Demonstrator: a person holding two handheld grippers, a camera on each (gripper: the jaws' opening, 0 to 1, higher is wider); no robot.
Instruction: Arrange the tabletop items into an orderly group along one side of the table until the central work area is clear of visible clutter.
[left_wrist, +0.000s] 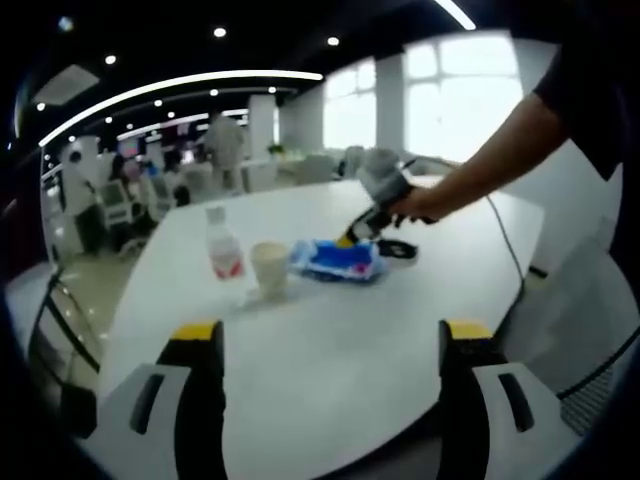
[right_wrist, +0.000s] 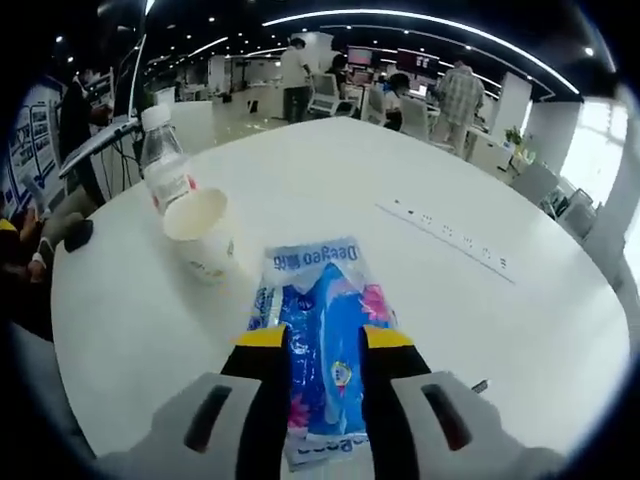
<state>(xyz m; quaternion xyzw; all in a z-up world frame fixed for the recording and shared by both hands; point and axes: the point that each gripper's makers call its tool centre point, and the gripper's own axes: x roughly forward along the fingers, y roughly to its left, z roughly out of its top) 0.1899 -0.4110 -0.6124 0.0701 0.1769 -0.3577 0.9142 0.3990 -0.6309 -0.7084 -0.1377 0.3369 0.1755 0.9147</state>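
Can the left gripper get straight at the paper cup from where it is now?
Probably yes. The left gripper is open and holds nothing, and the table between it and the paper cup looks bare. The water bottle stands close beside the cup.

The table (right_wrist: 330, 180) is finished in a smooth white surface with a faint sheen, on which light from the windows is softly reflected in the left gripper view. The blue tissue pack (right_wrist: 322, 340) is wrapped in glossy, slightly crinkled printed plastic film, the water bottle (right_wrist: 165, 165) is made of clear plastic with a white cap and a printed label, and the cup (right_wrist: 200, 235) appears to be matt off-white paper. The right gripper (right_wrist: 325, 350) and left gripper (left_wrist: 330, 345) are seen to have matt black jaws with yellow tips, set on smooth light-grey plastic bodies.
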